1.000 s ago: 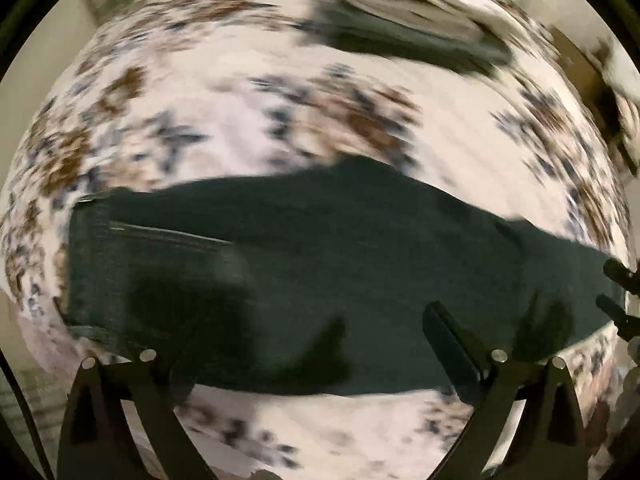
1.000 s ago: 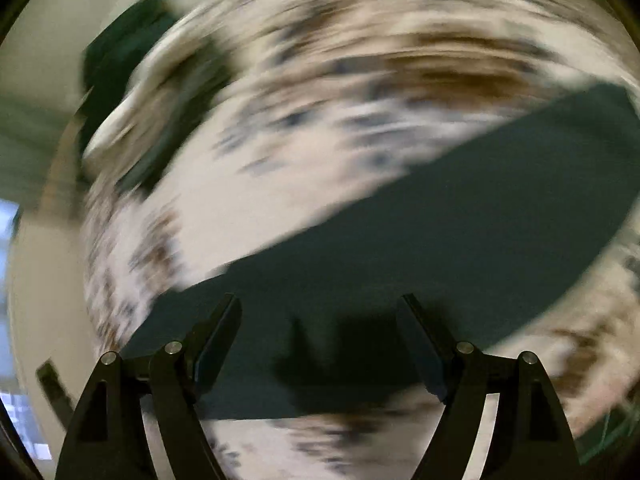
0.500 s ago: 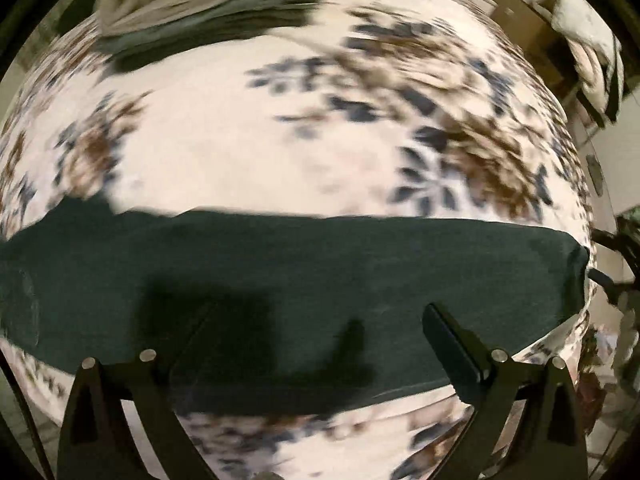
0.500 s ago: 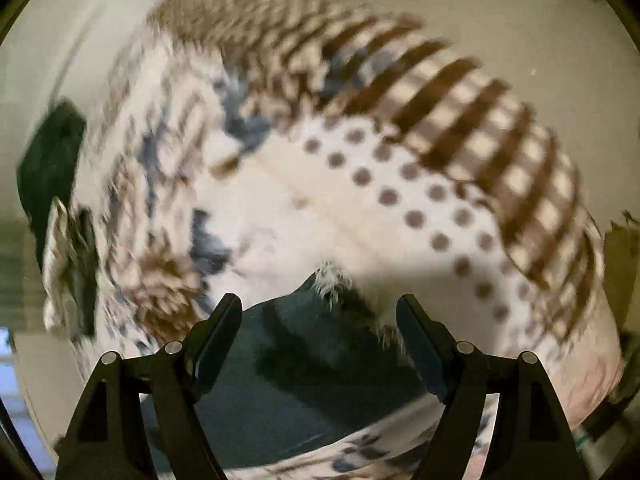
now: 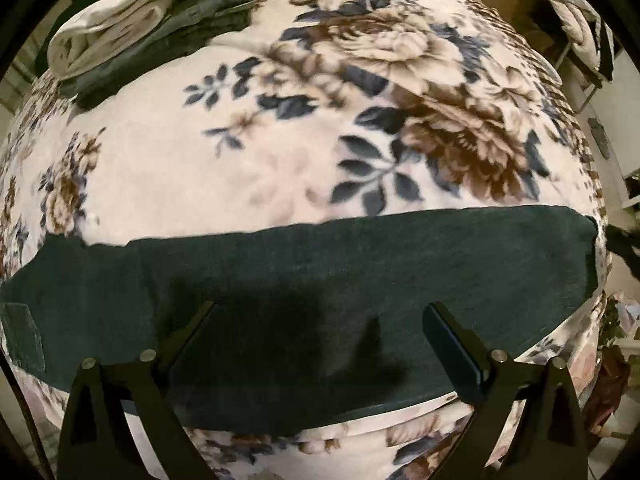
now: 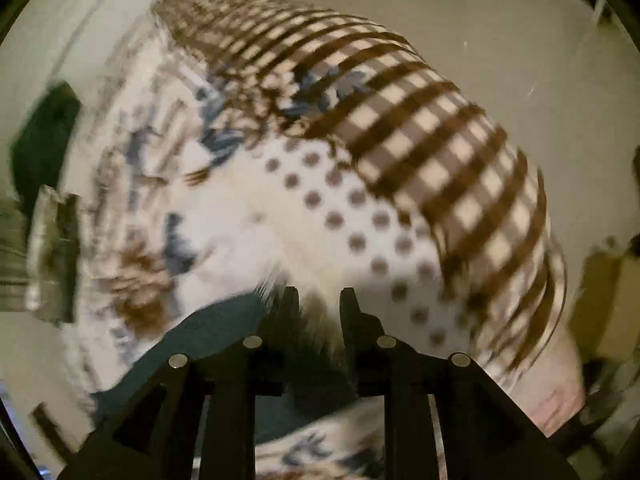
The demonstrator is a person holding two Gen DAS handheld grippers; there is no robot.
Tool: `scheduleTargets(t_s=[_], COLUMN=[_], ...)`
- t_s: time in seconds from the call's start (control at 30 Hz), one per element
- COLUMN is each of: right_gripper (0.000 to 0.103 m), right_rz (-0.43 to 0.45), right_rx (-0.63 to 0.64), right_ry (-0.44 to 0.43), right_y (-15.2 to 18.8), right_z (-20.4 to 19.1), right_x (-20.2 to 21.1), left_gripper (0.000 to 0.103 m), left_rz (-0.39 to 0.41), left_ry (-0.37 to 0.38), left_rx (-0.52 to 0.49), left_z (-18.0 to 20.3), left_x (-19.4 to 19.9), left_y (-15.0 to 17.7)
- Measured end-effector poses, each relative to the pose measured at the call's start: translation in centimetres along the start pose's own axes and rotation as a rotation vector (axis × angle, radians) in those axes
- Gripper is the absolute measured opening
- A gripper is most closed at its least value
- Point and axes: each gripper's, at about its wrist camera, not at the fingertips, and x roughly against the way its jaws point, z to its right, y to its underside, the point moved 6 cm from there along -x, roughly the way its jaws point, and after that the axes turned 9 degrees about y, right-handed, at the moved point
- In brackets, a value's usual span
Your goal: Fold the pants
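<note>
Dark green pants (image 5: 320,280) lie flat as a long band across a floral blanket (image 5: 248,152), legs stacked, the hem at the right. My left gripper (image 5: 318,316) is open and hovers over the middle of the pants, empty. In the right wrist view the hem end of the pants (image 6: 216,332) lies on the blanket. My right gripper (image 6: 319,300) has its jaws drawn close together over the frayed hem edge; the view is blurred and I cannot make out whether cloth is pinched.
A stack of folded cream and grey clothes (image 5: 148,28) sits at the far left of the bed. The blanket's checked border (image 6: 440,132) hangs over the bed edge, with pale floor (image 6: 520,20) beyond. Furniture and clutter stand at the right (image 5: 576,20).
My right gripper has gone from wide open to nearly closed at the pants' hem. My left gripper has slid right along the pants and stays open.
</note>
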Motion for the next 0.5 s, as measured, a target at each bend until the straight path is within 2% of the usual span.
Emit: scheduleTargets(t_s=[0.07, 0.17, 0.27, 0.37, 0.5], right_gripper=[0.023, 0.023, 0.023, 0.023, 0.022], right_rz=[-0.025, -0.168, -0.286, -0.369, -0.361], right_rx=[-0.043, -0.121, -0.156, -0.179, -0.186], right_ry=[-0.064, -0.259, -0.365, -0.441, -0.437], right_y=[3.1, 8.6, 13.0, 16.7, 18.7], right_z=[0.5, -1.2, -4.5, -8.5, -10.9], right_x=[0.7, -1.3, -4.2, -7.1, -9.5], left_gripper=[0.102, 0.102, 0.102, 0.102, 0.102], left_rz=[-0.005, -0.035, -0.061, -0.071, -0.071], left_ry=[-0.013, -0.033, -0.048, -0.059, -0.062], left_rx=[0.022, 0.064, 0.106, 0.125, 0.144], left_z=[-0.9, -2.5, -3.9, -4.8, -5.7], left_x=[-0.1, -0.7, -1.3, -1.5, -1.2], left_y=[0.7, 2.2, 3.6, 4.6, 5.4])
